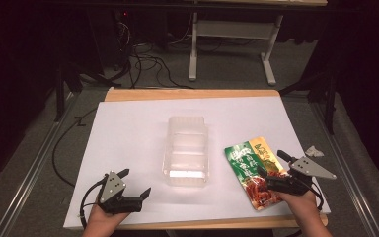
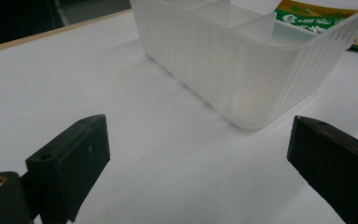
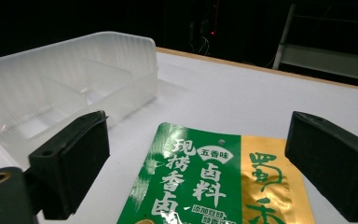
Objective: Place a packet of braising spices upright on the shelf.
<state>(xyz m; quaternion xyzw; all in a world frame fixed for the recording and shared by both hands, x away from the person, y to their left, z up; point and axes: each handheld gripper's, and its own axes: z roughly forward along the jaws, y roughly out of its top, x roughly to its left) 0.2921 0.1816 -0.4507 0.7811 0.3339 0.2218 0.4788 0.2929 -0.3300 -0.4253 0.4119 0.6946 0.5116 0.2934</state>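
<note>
Right gripper [image 1: 278, 170] poised over snack pouch [image 1: 253, 170]

Near the counter's right front corner, its fingers stood apart astride the pouch, whose long axis ran along them; the left gripper [image 1: 134, 182] waited, fingers apart, well away.

1. Ahead of my left claw, the clear box [image 2: 242, 60] runs off the top edge, and it hides most of the snack packet [image 2: 317, 21].
2. Between my right claw's jaws, the packet's lower part is cut off.
</note>
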